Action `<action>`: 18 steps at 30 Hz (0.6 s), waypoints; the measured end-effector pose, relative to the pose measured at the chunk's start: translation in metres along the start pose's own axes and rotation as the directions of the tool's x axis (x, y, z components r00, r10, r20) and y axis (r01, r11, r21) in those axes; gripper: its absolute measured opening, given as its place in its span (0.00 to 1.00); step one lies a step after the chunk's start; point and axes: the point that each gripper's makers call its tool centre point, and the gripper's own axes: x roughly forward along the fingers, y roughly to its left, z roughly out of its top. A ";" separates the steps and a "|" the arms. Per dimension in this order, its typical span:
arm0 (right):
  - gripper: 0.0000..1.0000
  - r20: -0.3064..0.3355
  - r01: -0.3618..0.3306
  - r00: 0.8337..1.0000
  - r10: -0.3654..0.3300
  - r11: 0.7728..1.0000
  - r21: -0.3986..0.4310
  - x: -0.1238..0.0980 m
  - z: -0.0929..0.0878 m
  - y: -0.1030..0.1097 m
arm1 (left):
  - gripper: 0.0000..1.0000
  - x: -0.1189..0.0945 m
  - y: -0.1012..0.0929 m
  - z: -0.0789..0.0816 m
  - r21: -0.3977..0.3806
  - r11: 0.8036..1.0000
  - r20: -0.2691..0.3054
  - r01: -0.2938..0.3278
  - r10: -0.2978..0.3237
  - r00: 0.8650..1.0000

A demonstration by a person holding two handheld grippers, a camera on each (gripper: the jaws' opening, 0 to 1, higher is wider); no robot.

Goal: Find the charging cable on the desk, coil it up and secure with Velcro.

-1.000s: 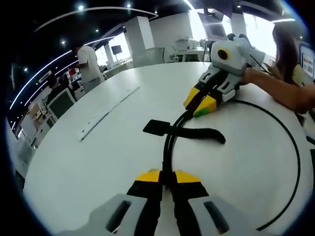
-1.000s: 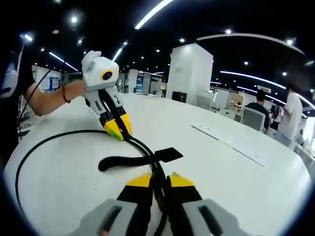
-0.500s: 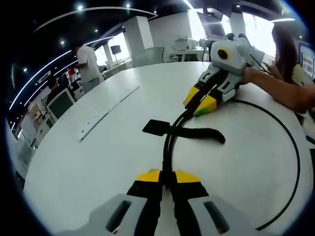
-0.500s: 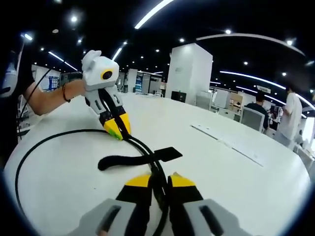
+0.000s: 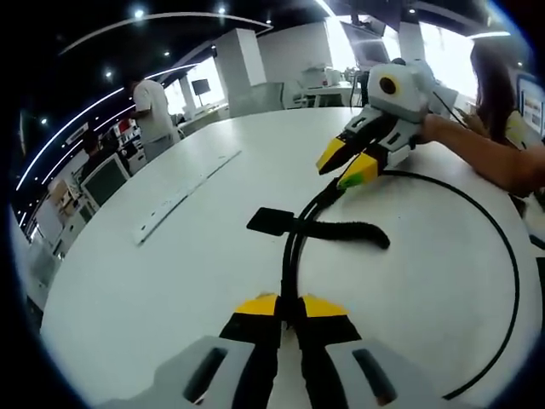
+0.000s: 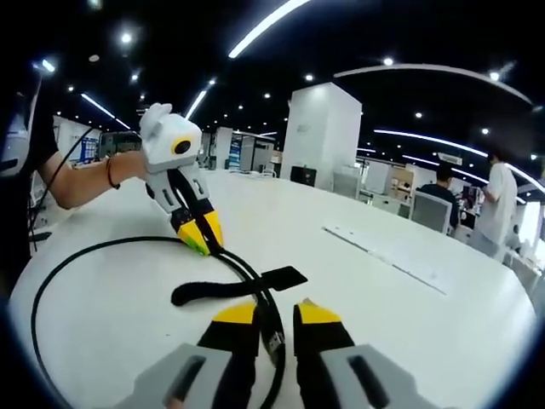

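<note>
Lying on the white worktop, the black charging cable is laid out as 1 wide loop, with 2 strands brought side by side where the black Velcro strap crosses them. In the left gripper view, the left gripper is seen with its yellow-tipped fingers pressed onto those 2 strands, just short of the strap. Farther right, the right gripper is seen with its fingers spread, and the cable end between them is not gripped. The strap is judged not yet wrapped. With 1 end free, the loop could be sprung open, or the strands dragged from under the strap if the left gripper were shifted.
</note>
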 end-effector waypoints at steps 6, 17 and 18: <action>0.17 0.027 -0.015 1.000 0.015 1.000 0.010 -0.004 0.014 0.004 | 0.08 0.001 0.000 0.000 0.005 1.000 -0.004 0.001 -0.001 1.000; 0.17 -0.029 -0.072 0.997 0.072 0.997 -0.004 -0.003 0.012 0.020 | 0.08 0.001 0.000 0.000 0.009 1.000 0.003 0.005 -0.005 1.000; 0.17 -0.036 -0.077 0.996 0.077 0.997 -0.008 -0.003 0.012 0.022 | 0.08 0.001 0.000 0.000 0.009 1.000 0.004 0.005 -0.005 1.000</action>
